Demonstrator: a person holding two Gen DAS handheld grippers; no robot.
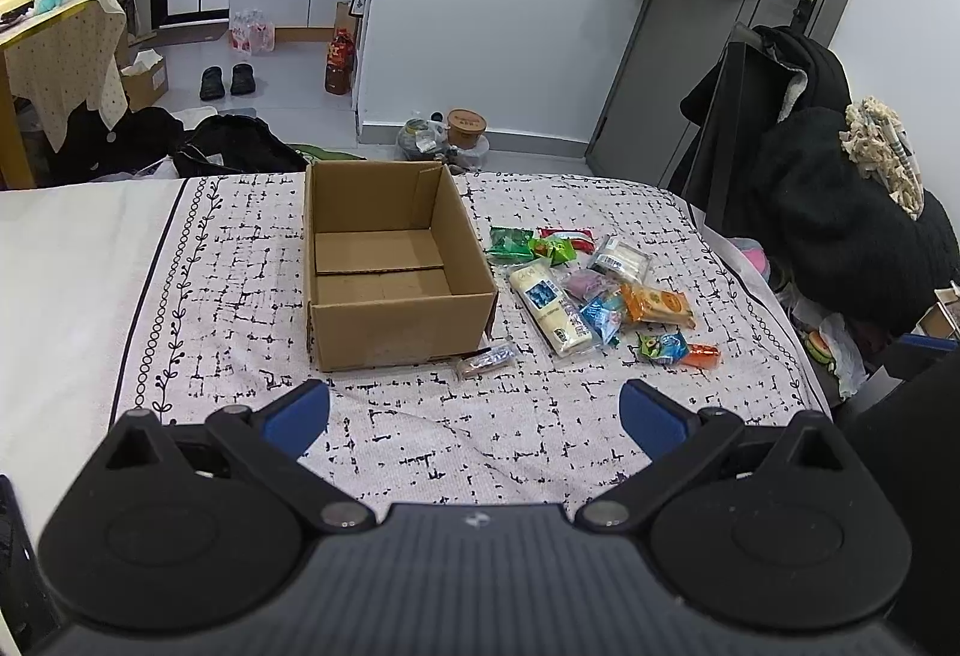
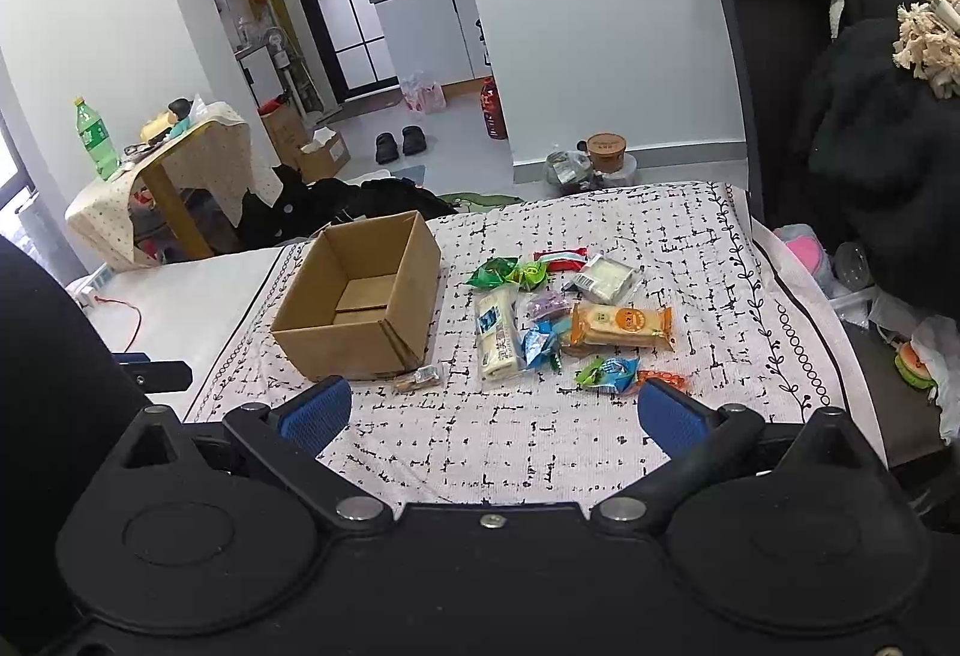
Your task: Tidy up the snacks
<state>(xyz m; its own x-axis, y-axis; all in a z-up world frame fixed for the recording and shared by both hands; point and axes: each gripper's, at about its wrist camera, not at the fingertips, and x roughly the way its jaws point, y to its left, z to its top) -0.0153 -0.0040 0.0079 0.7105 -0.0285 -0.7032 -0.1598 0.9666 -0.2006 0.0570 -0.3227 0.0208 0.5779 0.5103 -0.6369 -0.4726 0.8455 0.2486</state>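
An open, empty cardboard box [image 1: 384, 266] [image 2: 360, 308] stands on the patterned bed cover. Several wrapped snacks lie to its right: a long white pack [image 1: 549, 314] [image 2: 497, 335], an orange pack [image 1: 657, 305] [image 2: 621, 326], green packs [image 1: 510, 243] [image 2: 498, 272], a clear white pack [image 1: 621, 258] [image 2: 603, 279] and small blue ones [image 1: 663, 347] [image 2: 612, 373]. A small brown snack [image 1: 486, 359] [image 2: 420, 377] lies at the box's near right corner. My left gripper [image 1: 474, 413] is open and empty, short of the box. My right gripper [image 2: 495, 413] is open and empty, short of the snacks.
The bed cover [image 1: 420, 440] ends at the right edge [image 2: 810, 356], with a chair piled with dark clothes [image 1: 840, 212] beyond. A table with a cloth [image 2: 180, 158] and dark bags [image 1: 234, 152] stand past the bed's far side. A red cable [image 2: 129, 317] lies left.
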